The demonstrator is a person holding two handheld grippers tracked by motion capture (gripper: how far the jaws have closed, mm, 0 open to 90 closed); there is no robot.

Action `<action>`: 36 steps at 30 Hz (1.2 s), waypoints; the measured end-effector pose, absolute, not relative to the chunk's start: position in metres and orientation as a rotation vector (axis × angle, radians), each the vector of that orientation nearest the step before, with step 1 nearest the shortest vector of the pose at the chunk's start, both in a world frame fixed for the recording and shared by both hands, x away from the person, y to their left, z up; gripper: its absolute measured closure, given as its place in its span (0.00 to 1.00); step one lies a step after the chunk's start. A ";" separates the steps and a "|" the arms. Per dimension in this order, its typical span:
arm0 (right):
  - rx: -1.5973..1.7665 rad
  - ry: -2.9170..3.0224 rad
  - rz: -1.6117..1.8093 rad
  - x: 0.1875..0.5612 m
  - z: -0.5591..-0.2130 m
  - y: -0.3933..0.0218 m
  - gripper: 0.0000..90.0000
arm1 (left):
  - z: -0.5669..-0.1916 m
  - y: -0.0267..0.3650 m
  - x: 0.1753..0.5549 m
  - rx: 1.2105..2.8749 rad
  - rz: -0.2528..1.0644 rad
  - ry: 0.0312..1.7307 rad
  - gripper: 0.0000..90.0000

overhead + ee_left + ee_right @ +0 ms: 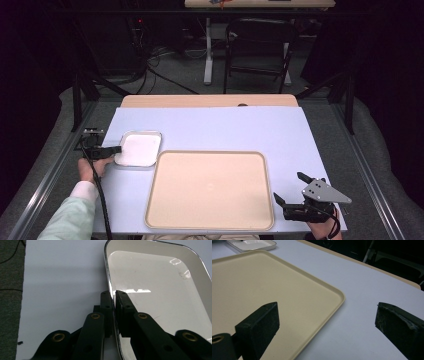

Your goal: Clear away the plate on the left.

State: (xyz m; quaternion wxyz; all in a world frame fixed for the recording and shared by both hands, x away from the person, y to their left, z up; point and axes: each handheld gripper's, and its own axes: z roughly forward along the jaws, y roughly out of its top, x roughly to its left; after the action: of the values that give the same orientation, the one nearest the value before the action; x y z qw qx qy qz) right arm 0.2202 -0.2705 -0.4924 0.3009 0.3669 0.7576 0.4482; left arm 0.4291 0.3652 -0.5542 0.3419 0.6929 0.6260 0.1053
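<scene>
Glossy white enamel dish [160, 290]; matt beige plastic tray [210, 190]

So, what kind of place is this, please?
Probably a lab or recording room, not a home. The table stands between black metal frames and dark curtains, cables lie on the grey floor, and a folding chair stands behind.

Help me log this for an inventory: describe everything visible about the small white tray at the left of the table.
The small white tray is a shallow rectangle with rounded corners, a glossy white inside and a shiny, metal-looking rim. It looks empty, apart from faint marks and glare. It lies flat on the pale blue table cover, just off the far-left corner of the large beige tray; whether they touch is unclear. The left gripper is shut on its rim, one of the fingers inside, one outside.
</scene>
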 end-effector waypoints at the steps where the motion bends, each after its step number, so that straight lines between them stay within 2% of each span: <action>1: 0.973 2.009 1.189 0.220 -0.492 -0.270 0.05 | -0.555 0.365 0.428 1.793 0.276 1.629 0.94; 12: 0.979 2.014 1.189 0.221 -0.493 -0.270 0.05 | -0.558 0.372 0.423 1.648 0.202 1.650 0.98; 24: 0.990 2.019 1.191 0.222 -0.493 -0.271 0.05 | -0.534 0.374 0.413 1.610 0.321 1.598 0.98; 27: 0.993 2.021 1.198 0.223 -0.492 -0.271 0.00 | -0.528 0.372 0.409 1.612 0.352 1.576 0.98; 36: 1.009 2.029 1.178 0.225 -0.493 -0.270 0.00 | -0.511 0.361 0.398 1.629 0.412 1.508 0.98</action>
State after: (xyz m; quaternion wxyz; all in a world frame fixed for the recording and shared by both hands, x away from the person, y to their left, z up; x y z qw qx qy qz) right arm 0.2252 -0.2698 -0.4929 0.2895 0.3783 0.7604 0.4415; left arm 0.3983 0.3614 -0.5109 0.4277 0.6522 0.6037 0.1650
